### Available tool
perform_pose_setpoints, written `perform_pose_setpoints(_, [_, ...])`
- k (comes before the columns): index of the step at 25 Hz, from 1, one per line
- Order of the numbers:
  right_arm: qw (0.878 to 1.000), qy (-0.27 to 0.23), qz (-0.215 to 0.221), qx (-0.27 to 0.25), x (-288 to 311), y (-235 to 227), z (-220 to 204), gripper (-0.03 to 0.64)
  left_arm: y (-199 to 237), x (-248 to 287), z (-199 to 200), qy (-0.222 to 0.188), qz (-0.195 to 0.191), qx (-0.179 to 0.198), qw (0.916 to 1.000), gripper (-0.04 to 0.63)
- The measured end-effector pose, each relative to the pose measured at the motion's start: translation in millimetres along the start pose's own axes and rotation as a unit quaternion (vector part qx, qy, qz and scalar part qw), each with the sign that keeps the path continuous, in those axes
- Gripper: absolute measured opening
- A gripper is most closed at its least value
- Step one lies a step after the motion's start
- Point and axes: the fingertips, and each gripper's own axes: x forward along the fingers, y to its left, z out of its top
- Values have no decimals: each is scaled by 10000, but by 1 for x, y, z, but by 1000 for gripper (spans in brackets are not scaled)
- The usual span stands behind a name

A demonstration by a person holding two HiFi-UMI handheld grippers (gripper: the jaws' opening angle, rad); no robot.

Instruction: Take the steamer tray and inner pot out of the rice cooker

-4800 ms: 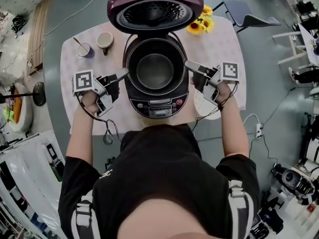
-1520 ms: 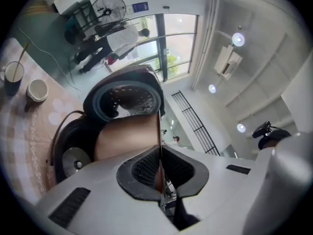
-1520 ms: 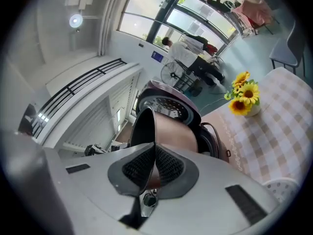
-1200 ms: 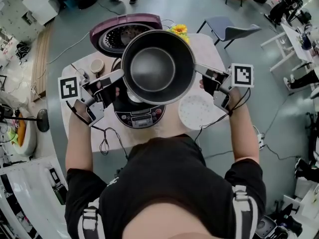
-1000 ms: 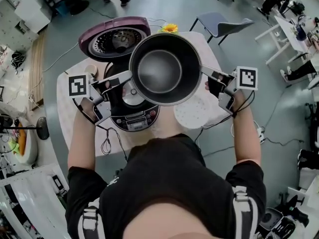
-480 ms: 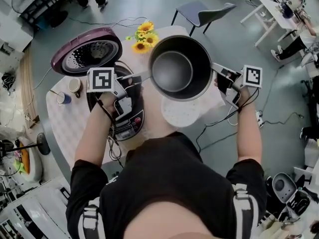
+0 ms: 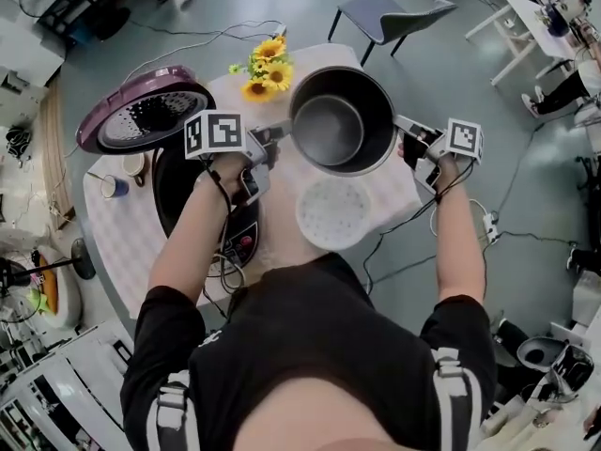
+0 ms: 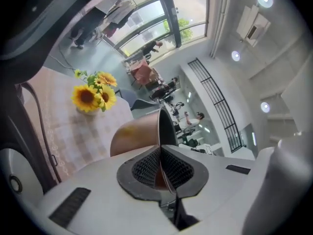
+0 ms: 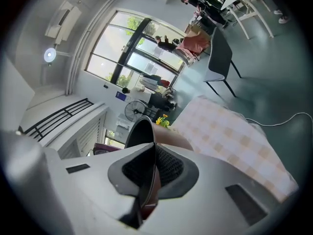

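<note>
The dark inner pot hangs in the air over the right half of the table, beyond the white steamer tray, which lies flat on the cloth. My left gripper is shut on the pot's left rim and my right gripper is shut on its right rim. In the left gripper view the thin rim sits pinched between the pads of the left gripper, with the pot's copper side beyond. The right gripper shows the same pinch in its own view. The open rice cooker stands at the left.
The cooker's purple lid stands open at the left. Sunflowers sit at the table's far edge, close to the pot. Two cups stand left of the cooker. A chair is beyond the table, and cables trail off its front.
The pot, once seated in the cooker, has been lifted out by both grippers, carried right and lowered. It now hangs over the table beside the cooker, beyond the tray.
</note>
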Motion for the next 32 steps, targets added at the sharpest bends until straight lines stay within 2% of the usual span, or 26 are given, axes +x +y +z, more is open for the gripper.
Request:
perform_pose_setpoints(5, [9993, 115, -247, 253, 29, -53, 3, 11, 54, 31, 3, 163, 482, -261, 9984, 8])
perform_pose_setpoints(11, [9968, 180, -773, 89, 55, -107, 12, 11, 107, 71, 5, 387, 1149, -379, 9919, 8])
perform_pose_setpoints(15, [9937, 174, -1095, 170, 67, -129, 4, 11, 133, 90, 2, 488, 1475, -448, 9868, 8])
perform_pose_setpoints(19, [9923, 29, -1242, 6, 73, -132, 7, 12, 148, 95, 7, 456, 1681, -503, 9834, 8])
perform_pose_setpoints(23, [9848, 25, -1651, -531, 81, -124, 9, 12, 152, 89, 9, 447, 1672, -515, 9836, 8])
perform_pose_setpoints(27, [9715, 108, -2118, -1060, 81, -131, 12, 18, 155, 97, 10, 390, 1713, -284, 9840, 9])
perform_pose_setpoints(29, [9649, 156, -2305, -1252, 81, -134, 11, 23, 156, 100, 9, 334, 1841, 84, 9823, 11])
perform_pose_setpoints(30, [9598, 198, -2424, -1404, 81, -134, 11, 26, 155, 100, 10, 329, 2000, 419, 9783, 13])
perform_pose_setpoints(31, [9524, 239, -2569, -1623, 81, -133, 11, 29, 155, 98, 12, 304, 2247, 846, 9703, 32])
perform_pose_setpoints(32, [9425, 255, -2731, -1910, 80, -130, 13, 31, 154, 93, 16, 220, 2561, 1341, 9570, 56])
